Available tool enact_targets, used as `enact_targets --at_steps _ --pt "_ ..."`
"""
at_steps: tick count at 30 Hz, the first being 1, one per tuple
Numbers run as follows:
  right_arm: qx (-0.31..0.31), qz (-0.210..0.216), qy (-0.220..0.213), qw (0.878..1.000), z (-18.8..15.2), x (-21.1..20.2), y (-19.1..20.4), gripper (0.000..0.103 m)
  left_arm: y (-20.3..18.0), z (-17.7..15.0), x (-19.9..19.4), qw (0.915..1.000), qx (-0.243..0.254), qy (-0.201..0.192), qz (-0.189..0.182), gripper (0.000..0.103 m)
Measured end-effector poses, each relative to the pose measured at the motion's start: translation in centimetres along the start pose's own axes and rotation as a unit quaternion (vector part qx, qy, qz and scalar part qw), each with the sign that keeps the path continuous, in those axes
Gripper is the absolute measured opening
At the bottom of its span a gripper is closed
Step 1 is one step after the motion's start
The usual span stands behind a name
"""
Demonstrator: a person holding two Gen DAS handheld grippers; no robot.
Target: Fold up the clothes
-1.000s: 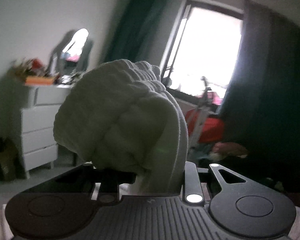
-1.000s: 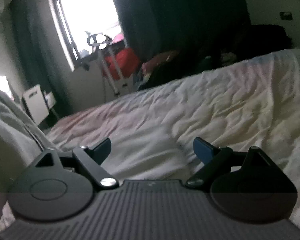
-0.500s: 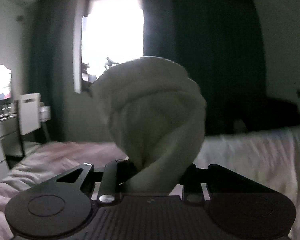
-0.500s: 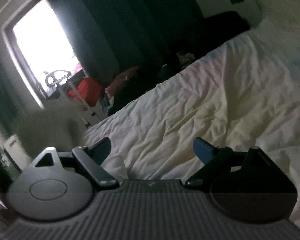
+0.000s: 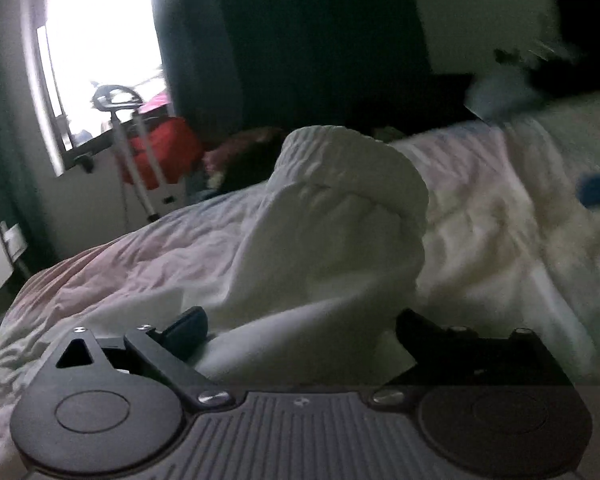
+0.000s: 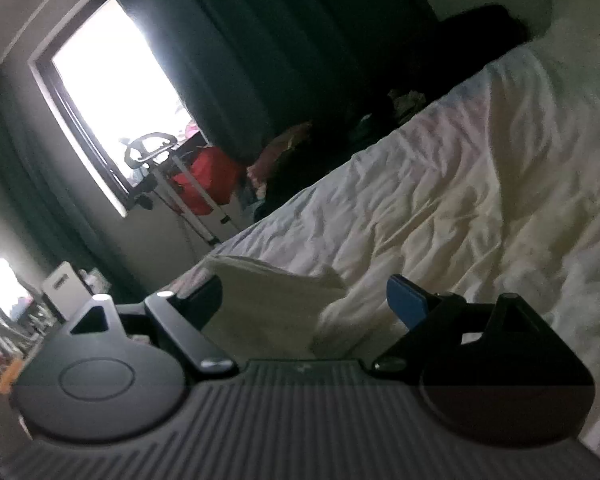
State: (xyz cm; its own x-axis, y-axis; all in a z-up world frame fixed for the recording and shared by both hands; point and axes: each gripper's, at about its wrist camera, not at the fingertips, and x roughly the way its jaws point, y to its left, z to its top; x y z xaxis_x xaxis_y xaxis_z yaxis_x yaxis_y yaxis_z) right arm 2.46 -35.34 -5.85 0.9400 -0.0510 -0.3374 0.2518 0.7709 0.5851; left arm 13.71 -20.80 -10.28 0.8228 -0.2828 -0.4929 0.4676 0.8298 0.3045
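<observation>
Swung down from room-level view since 0.5 s ago: L gripper [image 5: 300, 326] no longer clamped on white knit garment [image 5: 340, 216], fingers now spread wide w/ bundle resting on wrinkled bed sheet [image 5: 120, 264] btwn and just ahead of them. Garment rolled/bunched, ribbed cuff at top, lower fold reaching back btwn L fingers; contact w/ pads can't be confirmed, motion blur. R gripper [image 6: 304, 300] released too, same wide gap as before, tilted over bed. Seen from R wrist cam: pale folded edge of garment [image 6: 276, 300] on sheet [image 6: 460, 200] btwn its fingers, nearer the left one, not gripped. Bkgd: bright window [image 5: 100, 48], dark curtain [image 5: 300, 40], red item [image 5: 160, 148] beside a white stand [image 5: 140, 168] near bed edge.
</observation>
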Motion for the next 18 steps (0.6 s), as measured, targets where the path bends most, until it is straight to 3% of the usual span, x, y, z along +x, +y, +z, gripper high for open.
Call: enact_targets --at_steps 4,11,18 --pt "0.045 0.025 0.023 0.998 -0.4 0.3 -0.5 0.091 1.7 -3.4 -3.9 0.9989 0.038 0.028 -0.011 0.102" --pt "0.122 0.063 0.093 0.986 -2.9 2.8 -0.6 0.091 7.5 -6.2 -7.0 0.9916 0.109 0.056 0.042 0.102" --pt "0.154 0.051 0.098 0.982 -4.1 6.6 -0.3 0.091 10.7 -8.2 -6.5 0.9923 0.09 0.064 0.055 0.102"
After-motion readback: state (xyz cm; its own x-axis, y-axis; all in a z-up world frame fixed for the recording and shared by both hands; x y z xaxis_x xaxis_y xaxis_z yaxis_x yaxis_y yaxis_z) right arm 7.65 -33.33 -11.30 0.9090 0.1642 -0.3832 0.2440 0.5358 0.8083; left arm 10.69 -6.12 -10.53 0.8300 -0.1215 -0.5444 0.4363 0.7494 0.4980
